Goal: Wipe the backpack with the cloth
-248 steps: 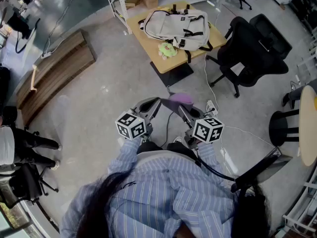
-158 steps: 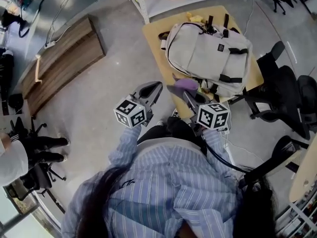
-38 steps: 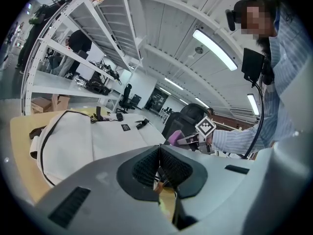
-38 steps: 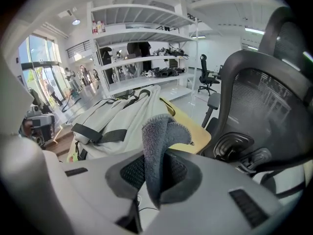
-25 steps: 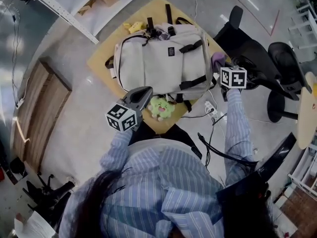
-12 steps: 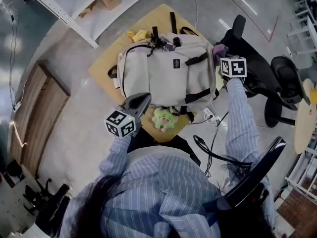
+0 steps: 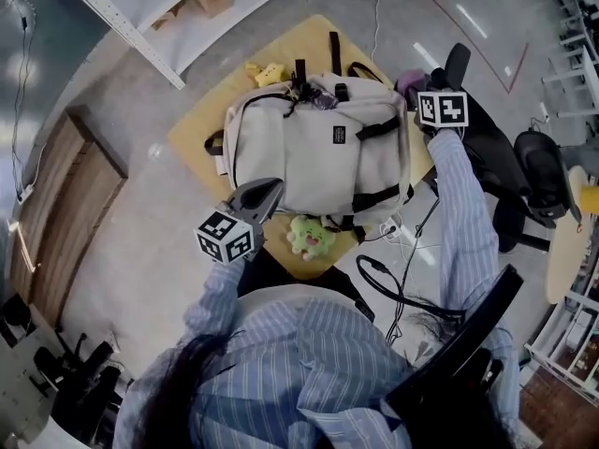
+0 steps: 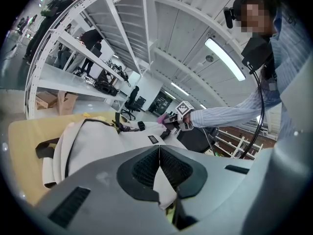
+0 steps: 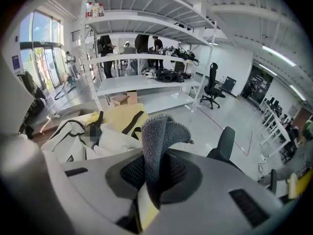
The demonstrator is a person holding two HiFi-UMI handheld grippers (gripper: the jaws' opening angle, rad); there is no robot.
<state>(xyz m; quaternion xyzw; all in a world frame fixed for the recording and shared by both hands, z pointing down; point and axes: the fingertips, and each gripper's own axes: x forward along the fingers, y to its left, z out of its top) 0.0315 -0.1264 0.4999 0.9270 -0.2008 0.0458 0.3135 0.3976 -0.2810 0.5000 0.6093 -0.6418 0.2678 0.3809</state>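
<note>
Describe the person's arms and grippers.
The left gripper and right gripper are grey moulded plastic with dark mesh-textured pads. Each bears a white cube with black square markers. The sleeves are light blue with fine white stripes.

A pale backpack (image 7: 314, 152) lies flat on the wooden desk (image 7: 198, 129). The left gripper (image 7: 267, 188) hovers at its 7 o'clock corner. The right gripper (image 7: 421, 92), with a purple cloth (image 7: 408, 79) at its tip, is at the backpack's 2 o'clock edge. A green plush toy (image 7: 311, 237) sits at its 6 o'clock.
</note>
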